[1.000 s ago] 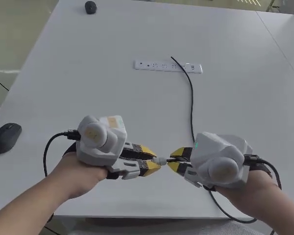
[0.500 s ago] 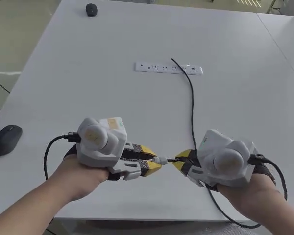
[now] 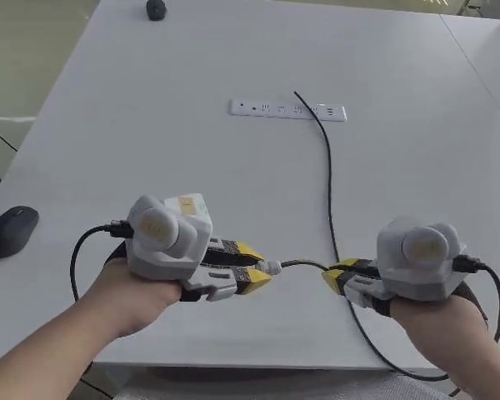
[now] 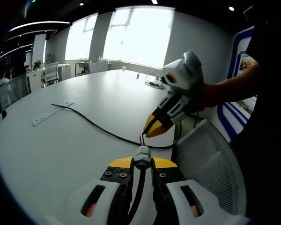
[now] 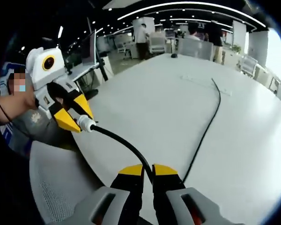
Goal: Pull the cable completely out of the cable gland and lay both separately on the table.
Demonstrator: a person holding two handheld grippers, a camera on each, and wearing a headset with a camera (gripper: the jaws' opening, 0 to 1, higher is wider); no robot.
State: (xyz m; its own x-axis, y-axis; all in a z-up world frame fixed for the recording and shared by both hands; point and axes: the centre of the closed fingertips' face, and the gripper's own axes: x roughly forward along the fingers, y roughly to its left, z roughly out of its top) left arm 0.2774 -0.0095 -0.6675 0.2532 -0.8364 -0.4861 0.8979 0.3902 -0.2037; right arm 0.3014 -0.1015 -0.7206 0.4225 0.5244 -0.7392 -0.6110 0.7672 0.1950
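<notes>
My left gripper (image 3: pixel 262 274) is shut on a small white cable gland (image 3: pixel 271 268), which sticks out between its yellow tips (image 4: pixel 141 162). A black cable (image 3: pixel 304 265) runs out of the gland across a short gap to my right gripper (image 3: pixel 332 279), which is shut on it. In the right gripper view the cable (image 5: pixel 126 146) arcs from my jaws up to the gland (image 5: pixel 85 123) held by the left gripper (image 5: pixel 72 119). In the left gripper view the gland (image 4: pixel 142 156) sits at my jaw tips and the right gripper (image 4: pixel 152 129) hangs just beyond. Both are near the table's front edge.
A white power strip (image 3: pixel 287 110) lies mid-table, and a long black cable (image 3: pixel 327 167) runs from it toward the right gripper. A dark mouse (image 3: pixel 12 231) sits at the left edge, another small dark object (image 3: pixel 156 9) at the far edge. A mesh chair (image 4: pixel 210 154) stands below the table edge.
My right gripper has moved right, away from the left one, drawing a length of black cable out of the gland. The left gripper has stayed about where it was.
</notes>
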